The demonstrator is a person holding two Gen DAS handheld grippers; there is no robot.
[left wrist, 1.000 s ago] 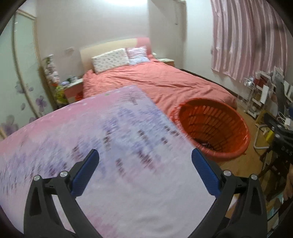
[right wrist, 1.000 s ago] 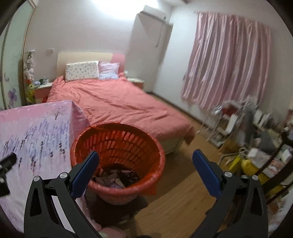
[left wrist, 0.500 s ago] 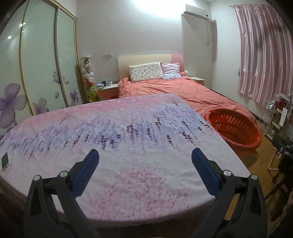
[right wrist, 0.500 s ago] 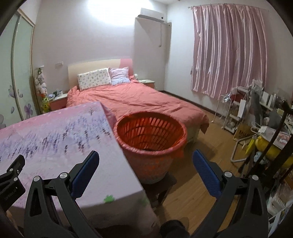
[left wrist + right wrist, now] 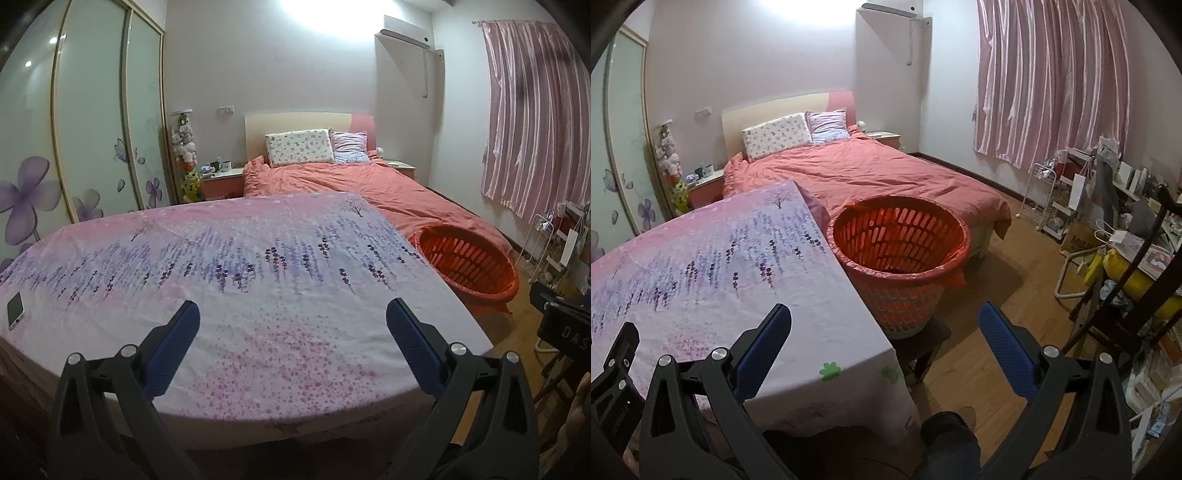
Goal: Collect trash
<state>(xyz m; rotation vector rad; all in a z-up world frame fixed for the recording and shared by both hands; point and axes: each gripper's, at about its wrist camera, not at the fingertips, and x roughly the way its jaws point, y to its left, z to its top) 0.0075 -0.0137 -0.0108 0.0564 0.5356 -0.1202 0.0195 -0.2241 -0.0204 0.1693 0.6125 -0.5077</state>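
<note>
A table (image 5: 295,325) stands in front, with a phone (image 5: 15,309) lying near its left edge. Just beside the table's right side sits a basket (image 5: 899,254) on a low stool (image 5: 923,343). Behind both lies a bed (image 5: 871,177), two pillows (image 5: 297,147) at its head. A nightstand (image 5: 221,181) stands left of the bed, a wardrobe (image 5: 92,122) along the left wall, and shelves (image 5: 1067,195) at the right.

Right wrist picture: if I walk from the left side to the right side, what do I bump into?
Table with the purple flower cloth → orange basket → white wire rack → cluttered shelves with the yellow thing.
</note>
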